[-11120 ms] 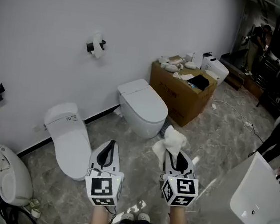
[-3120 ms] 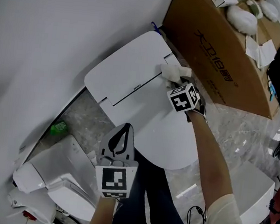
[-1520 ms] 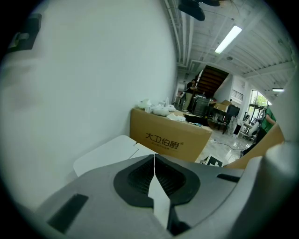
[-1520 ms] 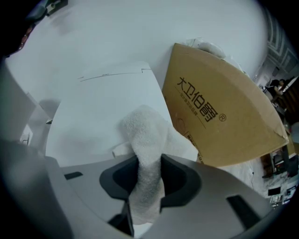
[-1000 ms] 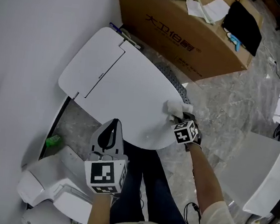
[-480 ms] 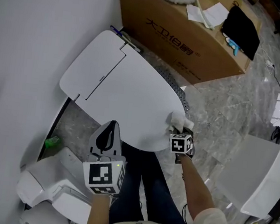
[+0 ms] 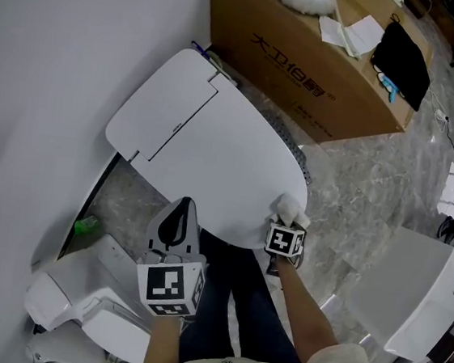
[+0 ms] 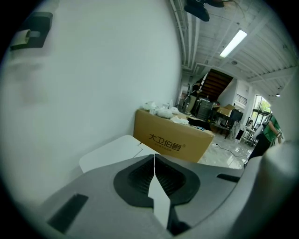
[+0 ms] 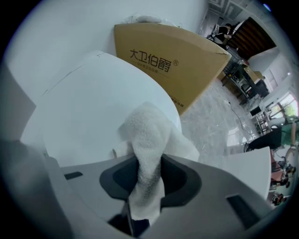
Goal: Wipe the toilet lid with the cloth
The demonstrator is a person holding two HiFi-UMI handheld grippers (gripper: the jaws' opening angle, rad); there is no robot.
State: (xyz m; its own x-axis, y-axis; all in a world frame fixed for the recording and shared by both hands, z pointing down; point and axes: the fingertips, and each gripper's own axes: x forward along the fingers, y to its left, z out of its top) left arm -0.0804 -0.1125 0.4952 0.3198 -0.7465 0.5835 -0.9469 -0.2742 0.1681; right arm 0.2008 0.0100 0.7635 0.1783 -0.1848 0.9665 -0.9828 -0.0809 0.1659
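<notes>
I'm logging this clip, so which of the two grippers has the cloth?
The right gripper: its jaws are clamped on the white cloth, at the near edge of the toilet lid. The left gripper has its jaws closed together with nothing between them.

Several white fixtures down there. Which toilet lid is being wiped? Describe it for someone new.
Find the brown cardboard box against the white wall; the toilet lid right beside it, broad, flat and closed, is the one. Unlike the white toilet at lower left, it has the white cloth, held in the right tongs, at its front rim.
</notes>
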